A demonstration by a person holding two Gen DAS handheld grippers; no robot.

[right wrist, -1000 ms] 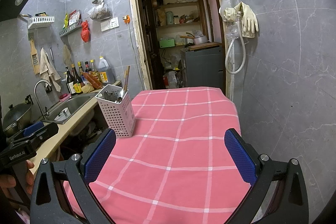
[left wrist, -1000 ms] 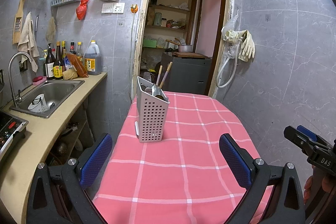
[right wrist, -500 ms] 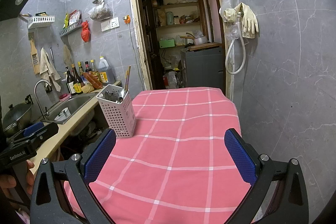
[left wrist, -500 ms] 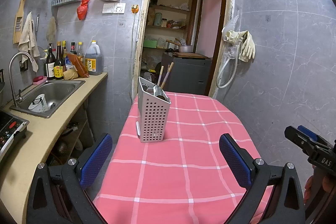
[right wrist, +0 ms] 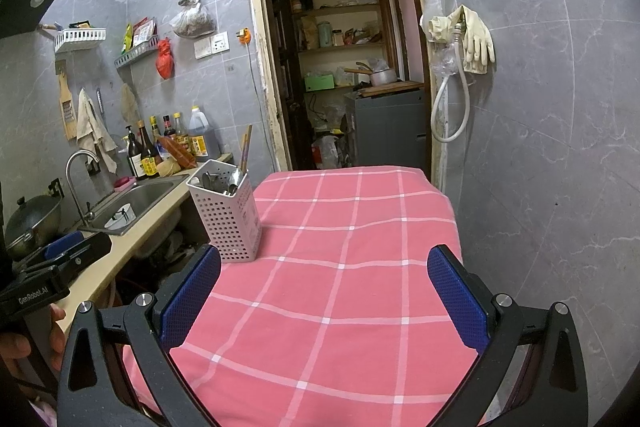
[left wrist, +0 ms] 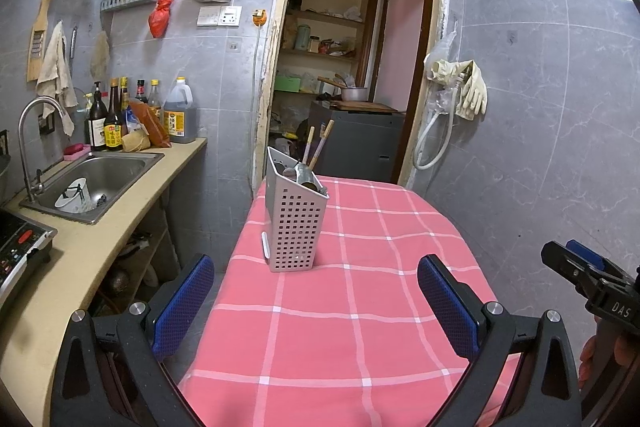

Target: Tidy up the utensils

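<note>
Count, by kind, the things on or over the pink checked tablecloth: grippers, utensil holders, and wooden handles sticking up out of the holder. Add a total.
Grippers: 2, the left gripper and the right gripper, both open
Utensil holder: 1
Wooden handles standing out of it: 2
Total: 5

White lettering reading "DAS" is showing on the black body of the right hand-held gripper (left wrist: 592,275). "GenRobot.AI" is showing on the left hand-held gripper (right wrist: 60,267). Bottle labels are staying unreadable.
</note>
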